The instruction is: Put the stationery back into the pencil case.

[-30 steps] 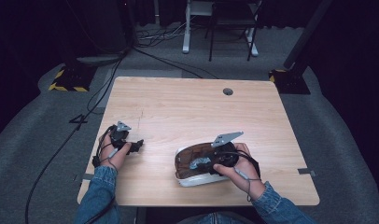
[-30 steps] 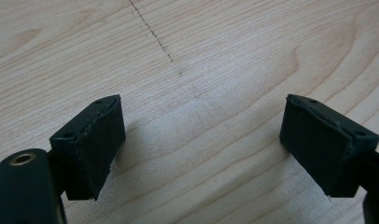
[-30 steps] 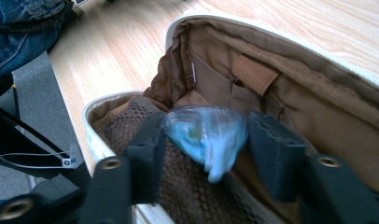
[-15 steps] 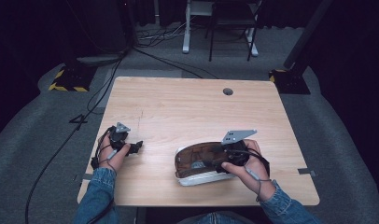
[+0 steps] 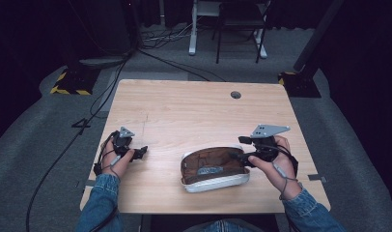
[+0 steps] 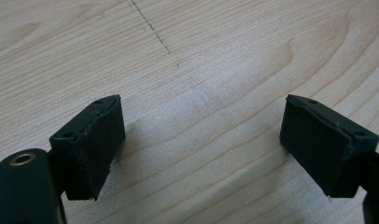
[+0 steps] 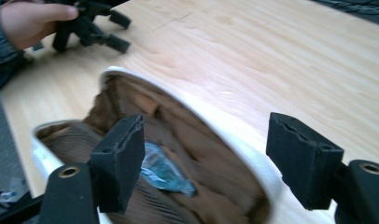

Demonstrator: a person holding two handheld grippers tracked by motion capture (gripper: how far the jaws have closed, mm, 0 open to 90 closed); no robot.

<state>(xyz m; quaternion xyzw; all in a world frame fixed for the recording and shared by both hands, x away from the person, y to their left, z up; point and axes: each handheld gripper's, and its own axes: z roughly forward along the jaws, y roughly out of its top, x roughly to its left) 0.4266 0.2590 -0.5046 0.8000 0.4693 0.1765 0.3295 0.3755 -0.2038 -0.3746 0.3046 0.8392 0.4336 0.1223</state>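
Observation:
A white pouch [image 5: 214,169] with a brown lining lies open near the table's front edge, a blue-grey packet [image 5: 209,170] inside it. In the right gripper view the pouch [image 7: 225,126] and the packet [image 7: 162,172] sit just below my jaws. My right gripper [image 5: 238,149] is open at the pouch's right end, its jaws apart with nothing between them [image 7: 204,156]. Over bare wood at the front left, my left gripper [image 5: 142,152] is open and holds nothing [image 6: 199,140]. The left hand and its gripper [image 7: 92,25] appear far off in the right gripper view.
The wooden table [image 5: 194,111] has a round cable hole [image 5: 235,94] at the back right. Beyond the table stand a chair and desk legs [image 5: 228,29], with cables [image 5: 78,135] on the grey floor at the left.
My right gripper has drawn back to the right, from over the pouch to its right end. The pouch now lies more exposed. The left gripper has stayed put.

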